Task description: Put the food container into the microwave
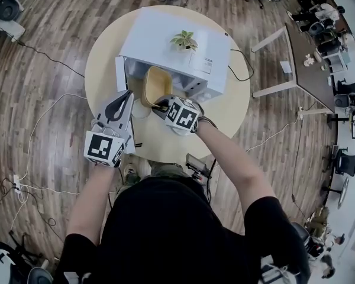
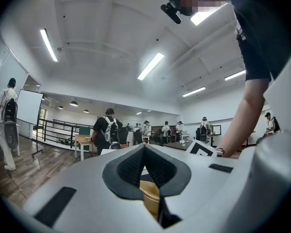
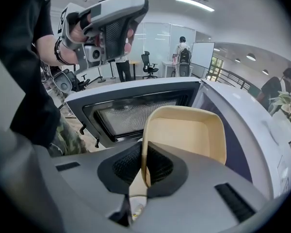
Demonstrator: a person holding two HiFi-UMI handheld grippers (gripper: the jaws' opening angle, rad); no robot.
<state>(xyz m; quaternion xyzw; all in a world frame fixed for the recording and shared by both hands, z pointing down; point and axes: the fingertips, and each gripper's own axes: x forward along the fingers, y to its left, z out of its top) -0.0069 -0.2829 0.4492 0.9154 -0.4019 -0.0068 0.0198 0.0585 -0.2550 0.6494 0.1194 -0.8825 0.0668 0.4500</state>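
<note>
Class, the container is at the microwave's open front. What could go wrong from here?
1. The right gripper pinches the food container by one rim edge only, so it may pivot or slip.
2. It hangs tilted, so its far edge might catch the frame of the microwave.
3. The left gripper, shut, sits close to the open door and could bump it.

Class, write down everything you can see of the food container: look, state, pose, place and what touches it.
The food container is a shallow tan tray, rectangular with rounded corners, plastic-looking, with nothing visible inside. It is tipped steeply up on edge. The right gripper is shut on its near rim, one pad each side of the wall; nothing else visibly touches it. It hangs above the round table, at the open front of the white microwave, beside its swung-open door.
</note>
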